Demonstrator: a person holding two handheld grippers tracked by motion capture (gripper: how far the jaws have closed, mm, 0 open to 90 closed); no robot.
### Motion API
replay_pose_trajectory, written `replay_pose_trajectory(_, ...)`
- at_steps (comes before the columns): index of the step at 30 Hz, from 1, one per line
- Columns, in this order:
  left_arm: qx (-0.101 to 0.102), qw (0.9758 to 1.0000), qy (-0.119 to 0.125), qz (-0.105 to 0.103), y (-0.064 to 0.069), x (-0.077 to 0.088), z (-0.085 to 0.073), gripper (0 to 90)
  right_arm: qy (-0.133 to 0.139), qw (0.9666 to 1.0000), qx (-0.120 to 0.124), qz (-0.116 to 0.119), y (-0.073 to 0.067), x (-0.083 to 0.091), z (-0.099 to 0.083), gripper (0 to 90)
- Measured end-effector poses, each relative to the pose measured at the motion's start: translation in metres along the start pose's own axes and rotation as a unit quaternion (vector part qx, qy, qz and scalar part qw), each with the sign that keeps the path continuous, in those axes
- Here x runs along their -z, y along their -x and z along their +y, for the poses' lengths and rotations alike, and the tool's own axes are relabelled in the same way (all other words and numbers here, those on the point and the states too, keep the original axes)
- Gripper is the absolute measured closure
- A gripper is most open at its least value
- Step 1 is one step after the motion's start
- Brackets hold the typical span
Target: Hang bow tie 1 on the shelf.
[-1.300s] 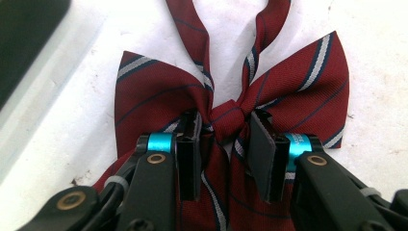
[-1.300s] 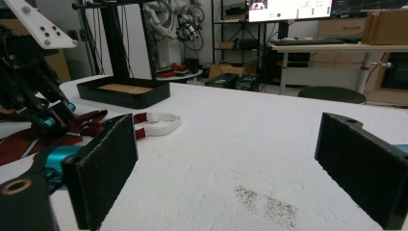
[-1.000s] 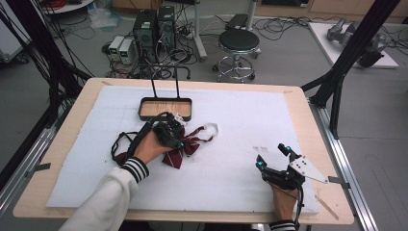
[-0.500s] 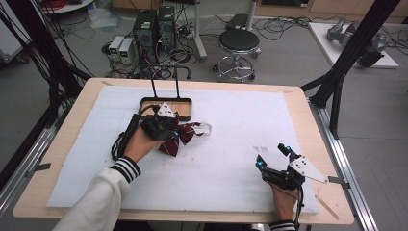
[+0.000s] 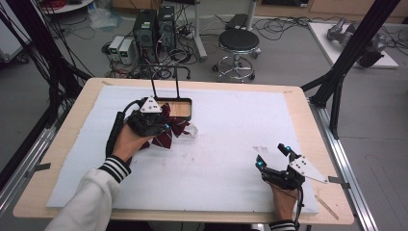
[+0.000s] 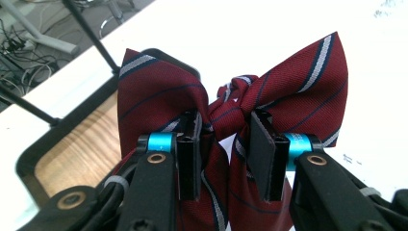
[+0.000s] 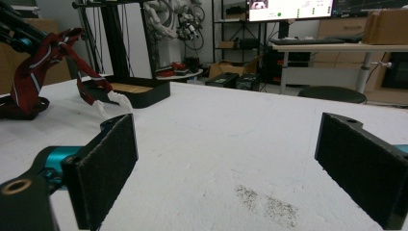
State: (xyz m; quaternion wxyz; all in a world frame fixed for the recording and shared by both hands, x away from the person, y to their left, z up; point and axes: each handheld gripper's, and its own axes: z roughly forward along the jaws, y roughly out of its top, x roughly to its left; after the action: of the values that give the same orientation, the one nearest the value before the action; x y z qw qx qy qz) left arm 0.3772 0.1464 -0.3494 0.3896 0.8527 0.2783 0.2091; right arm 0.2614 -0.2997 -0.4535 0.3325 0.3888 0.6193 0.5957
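Left gripper (image 6: 223,159) pinches bow tie (image 6: 231,101) at knot, lifted off white mat, tray (image 6: 72,154) just beyond and below jaws. Done: pickup. Left: placing in tray, probably. Right gripper (image 7: 226,168) wide open, empty, resting well apart.

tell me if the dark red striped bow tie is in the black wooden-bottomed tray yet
Not yet: the dark red striped bow tie hangs pinched in the left gripper beside the tray.

Your left gripper (image 5: 161,126) sits at the table's (image 5: 298,103) far left, bow tie (image 6: 231,108) between its jaws, lifted just in front of the tray (image 5: 185,109). Your right gripper (image 5: 274,156) rests on the white mat (image 5: 231,139) near right, well apart. Stool (image 5: 239,41) behind the table.
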Motion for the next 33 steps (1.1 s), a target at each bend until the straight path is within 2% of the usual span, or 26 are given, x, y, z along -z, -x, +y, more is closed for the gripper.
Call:
replay_pose_trajectory(7, 0.013, 0.9994, 0.032, 0.008, -0.013, 0.018, -0.001, 66.9, 0.0, 1.0, 0.0, 0.0, 0.0, 0.0, 0.0, 6.9)
replay_pose_trajectory(11, 0.017, 0.9989, 0.04, 0.02, -0.022, 0.029, 0.0, 66.9, 0.0, 1.0, 0.0, 0.0, 0.0, 0.0, 0.0, 6.9)
replay_pose_trajectory(20, 0.026, 0.9963, 0.073, 0.038, -0.035, 0.052, 0.007, 66.9, 0.001, 1.0, 0.003, 0.0, 0.0, 0.0, 0.0, 6.9)
replay_pose_trajectory(27, 0.025, 0.9945, 0.086, 0.055, -0.045, 0.065, 0.015, 66.9, 0.001, 1.0, 0.004, -0.001, 0.0, 0.0, 0.0, 6.9)
replay_pose_trajectory(33, 0.036, 0.9924, 0.092, 0.074, -0.06, 0.077, 0.022, 66.9, 0.001, 1.0, 0.005, -0.001, 0.0, 0.0, 0.0, 6.9)
